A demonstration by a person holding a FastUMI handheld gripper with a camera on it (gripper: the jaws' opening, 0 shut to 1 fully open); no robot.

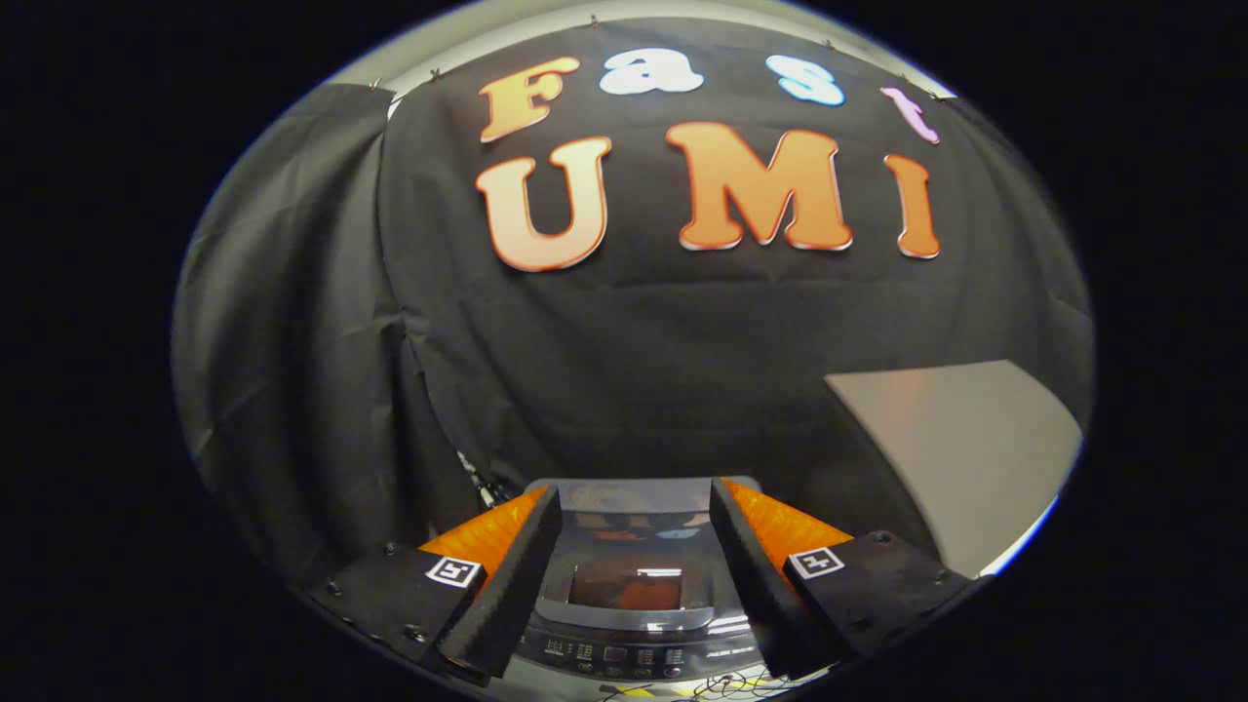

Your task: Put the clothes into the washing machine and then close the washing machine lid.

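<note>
A grey top-loading washing machine [634, 585] sits below and between my fingers, with its glass lid [639, 580] lying flat and shut; a control panel [624, 655] runs along its near edge. My gripper [634, 502] hovers above the machine, open, with nothing between its fingers. The glass reflects light and colours, so I cannot see inside the drum.
Black cloth hangs as the booth's wall [624, 370] right behind the machine and along the left side. A pale flat panel [965, 439] slants up at the right, beyond the right finger. Some wires [717, 687] lie in front of the control panel.
</note>
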